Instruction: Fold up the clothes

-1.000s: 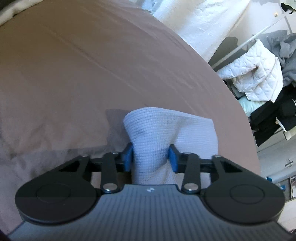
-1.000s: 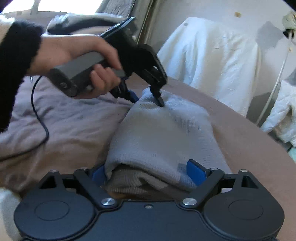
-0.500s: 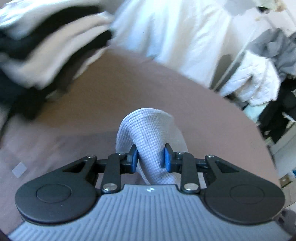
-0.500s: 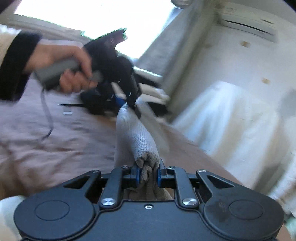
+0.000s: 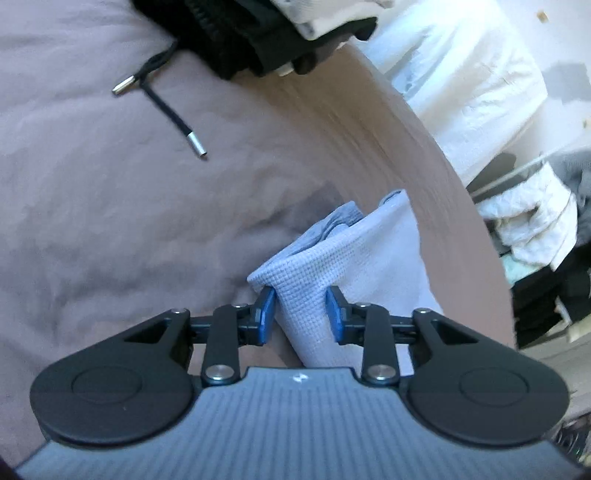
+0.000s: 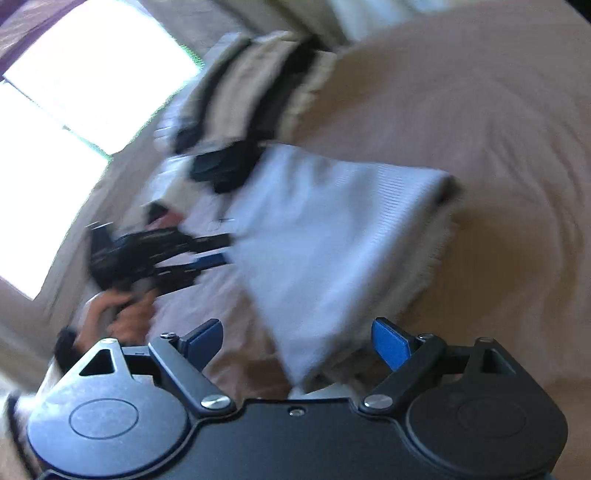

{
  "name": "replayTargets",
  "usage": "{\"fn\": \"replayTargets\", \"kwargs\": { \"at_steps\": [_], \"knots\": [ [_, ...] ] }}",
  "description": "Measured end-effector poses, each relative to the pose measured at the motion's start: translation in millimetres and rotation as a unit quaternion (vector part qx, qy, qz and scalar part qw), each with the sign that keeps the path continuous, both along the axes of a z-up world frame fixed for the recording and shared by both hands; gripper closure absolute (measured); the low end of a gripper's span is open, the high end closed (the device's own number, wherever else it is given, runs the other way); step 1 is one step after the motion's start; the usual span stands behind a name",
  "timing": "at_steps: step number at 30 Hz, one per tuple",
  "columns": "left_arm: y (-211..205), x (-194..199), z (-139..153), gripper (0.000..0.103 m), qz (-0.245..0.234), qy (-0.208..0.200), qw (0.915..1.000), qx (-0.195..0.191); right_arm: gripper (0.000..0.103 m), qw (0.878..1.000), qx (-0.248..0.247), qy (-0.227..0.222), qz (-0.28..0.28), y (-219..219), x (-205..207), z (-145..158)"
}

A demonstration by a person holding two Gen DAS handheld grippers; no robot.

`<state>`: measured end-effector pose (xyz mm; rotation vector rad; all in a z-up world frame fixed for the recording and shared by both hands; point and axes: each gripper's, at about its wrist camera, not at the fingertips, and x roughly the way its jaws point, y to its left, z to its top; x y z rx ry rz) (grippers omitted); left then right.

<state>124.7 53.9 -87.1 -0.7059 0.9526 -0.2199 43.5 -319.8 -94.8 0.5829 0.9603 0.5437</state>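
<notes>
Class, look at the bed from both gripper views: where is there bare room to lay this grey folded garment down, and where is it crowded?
Free: the bare bedsheet between the grey folded garment and the black drawstring, and the sheet on the garment's far side in the right wrist view. Crowded: the stack of folded clothes at the sheet's far end.

Waffle-knit cloth garment [image 5: 343, 280], pale grey, matt, soft. Bedsheet [image 5: 110, 221] mauve-brown woven cloth, matt, lightly creased. Black braided drawcord [image 5: 162, 103] with shiny metal tips. Left gripper [image 5: 300, 314] matt black plastic, blue pads [image 5: 266, 314] smooth, bright metal rivets, ribbed grey housing. Right gripper [image 6: 299, 341] same matt black plastic, semi-gloss round caps. Quilted white cloth [image 5: 532, 221] at right.
</notes>
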Motion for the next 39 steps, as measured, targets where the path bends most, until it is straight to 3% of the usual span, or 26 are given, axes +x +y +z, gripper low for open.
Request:
{"fn": "replayTargets", "kwargs": {
  "at_steps": [1, 6, 8, 10, 12, 13, 14, 15, 17, 19, 21, 23, 25, 26, 27, 28, 30, 32, 34, 36, 38, 39],
  "knots": [
    [-1, 1, 0, 0.071, -0.004, -0.006, 1.0, 0.007, 0.012, 1.0, 0.002, 0.017, -0.015, -1, 1, -8],
    [8, 4, -14, 0.042, 0.012, -0.013, 0.9996, 0.02, 0.01, 0.993, 0.031, 0.074, -0.086, 6, 9, -45],
    [8, 11, -26, 0.042, 0.015, -0.001, 0.9998, -0.015, 0.006, 0.992, 0.036, 0.065, -0.101, 15, 13, -47],
    [6, 16, -33, 0.046, 0.012, 0.0, 0.9995, -0.031, 0.006, 0.993, 0.029, 0.047, -0.108, 21, 11, -43],
    [0, 19, -34, 0.069, 0.0, -0.012, 0.9997, -0.023, 0.012, 0.991, 0.038, 0.025, -0.126, 25, 6, -43],
    [1, 18, -31, 0.072, -0.001, -0.016, 0.9996, -0.023, 0.033, 0.99, 0.046, 0.019, -0.133, 22, 2, -39],
    [1, 17, -28, 0.079, -0.001, -0.021, 0.9995, -0.022, 0.062, 0.989, 0.049, 0.017, -0.136, 23, 4, -39],
    [1, 15, -24, 0.083, -0.002, -0.026, 0.9994, -0.022, 0.067, 0.99, 0.048, 0.015, -0.135, 21, 7, -40],
    [2, 13, -18, 0.088, -0.003, -0.035, 0.9991, -0.022, 0.072, 0.991, 0.036, -0.009, -0.132, 19, 9, -30],
    [-1, 5, -2, 0.089, -0.005, -0.049, 0.9986, -0.018, 0.074, 0.992, -0.018, -0.061, -0.11, 26, 12, -7],
    [-12, -7, 11, 0.089, -0.02, -0.037, 0.999, 0.011, 0.074, 0.988, -0.058, -0.112, -0.09, 29, 17, 18],
    [-20, -17, 14, 0.088, -0.032, -0.015, 0.999, 0.029, 0.075, 0.986, -0.051, -0.122, -0.103, 18, 28, 32],
    [-25, -27, 8, 0.088, -0.04, 0.018, 0.9984, 0.035, 0.075, 0.986, -0.044, -0.109, -0.119, 1, 39, 32],
    [-24, -27, 2, 0.079, -0.037, 0.033, 0.9982, 0.035, 0.074, 0.987, -0.042, -0.095, -0.125, -8, 44, 27],
    [-20, -25, -4, 0.065, -0.027, 0.045, 0.9984, 0.023, 0.073, 0.988, -0.042, -0.071, -0.131, -16, 47, 19],
    [-15, -23, -10, 0.061, -0.017, 0.057, 0.9982, 0.01, 0.069, 0.988, -0.034, -0.048, -0.141, -25, 49, 9],
    [-5, -20, -19, 0.059, 0.007, 0.065, 0.9965, -0.052, 0.059, 0.982, 0.032, 0.002, -0.188, -46, 39, -17],
    [-8, -13, -21, 0.056, -0.02, 0.051, 0.9962, -0.068, 0.051, 0.97, 0.086, 0.033, -0.223, -64, 25, -35],
    [-17, -4, -25, 0.052, -0.039, 0.038, 0.9976, -0.041, 0.042, 0.97, 0.087, 0.03, -0.224, -70, 14, -35],
    [-25, 4, -32, 0.042, -0.038, 0.032, 0.9978, -0.045, 0.031, 0.973, 0.077, 0.023, -0.216, -73, 7, -34],
    [-33, 11, -38, 0.042, -0.052, 0.012, 0.9965, -0.063, 0.016, 0.977, 0.08, 0.02, -0.198, -67, 12, -38],
    [-35, 14, -39, 0.057, -0.064, 0.007, 0.9955, -0.069, 0.014, 0.978, 0.081, 0.018, -0.19, -62, 16, -42]
  ]
}}
